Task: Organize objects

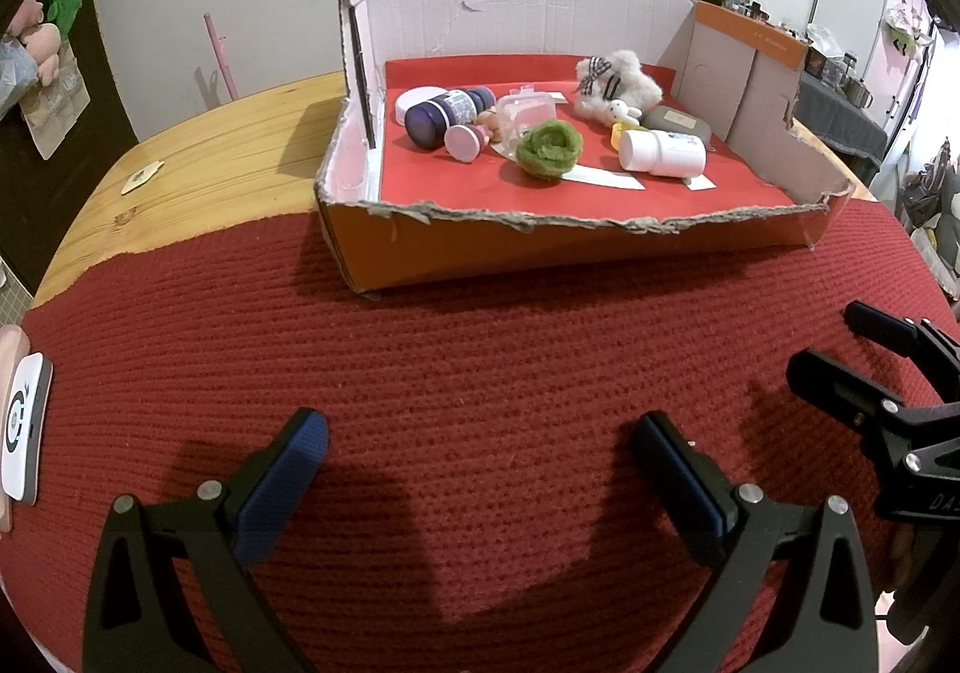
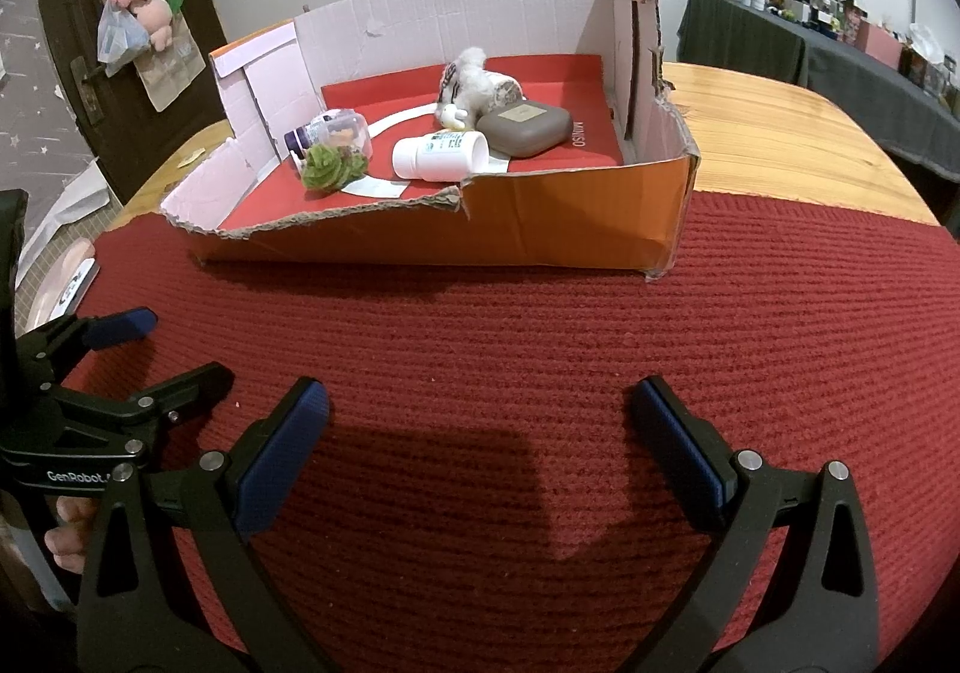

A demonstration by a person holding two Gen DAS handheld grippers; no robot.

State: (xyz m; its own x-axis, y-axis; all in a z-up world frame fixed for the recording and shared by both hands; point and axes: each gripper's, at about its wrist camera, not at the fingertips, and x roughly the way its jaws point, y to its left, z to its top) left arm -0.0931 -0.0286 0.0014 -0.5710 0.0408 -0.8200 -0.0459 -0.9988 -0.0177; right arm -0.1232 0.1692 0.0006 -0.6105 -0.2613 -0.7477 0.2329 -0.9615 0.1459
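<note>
Objects for the organizing lie together inside a torn cardboard box (image 1: 540,253) that stands on the red knitted cloth (image 1: 480,373) over a wooden table (image 1: 228,156). Among them are a white pill bottle (image 1: 663,152) on its side, a dark purple jar (image 1: 444,113), a clear plastic container (image 1: 521,114), a green felt flower (image 1: 549,144), a white plush toy (image 1: 618,84) and a grey-brown pouch (image 2: 525,128).

Both grippers are well apart from the box, low over the cloth. The left gripper (image 1: 480,448) has its fingers spread wide and holds nothing. The right gripper (image 2: 480,415) is also spread wide and empty.

I judge that the pill bottle is light and stiff, but its smooth round side may slip or roll, so it is better to take it across the middle of the body. The flower and the plush are soft and will give under the pads; a firm pinch at the thickest part should serve. The clear container looks thin and could crack if squeezed hard.
</note>
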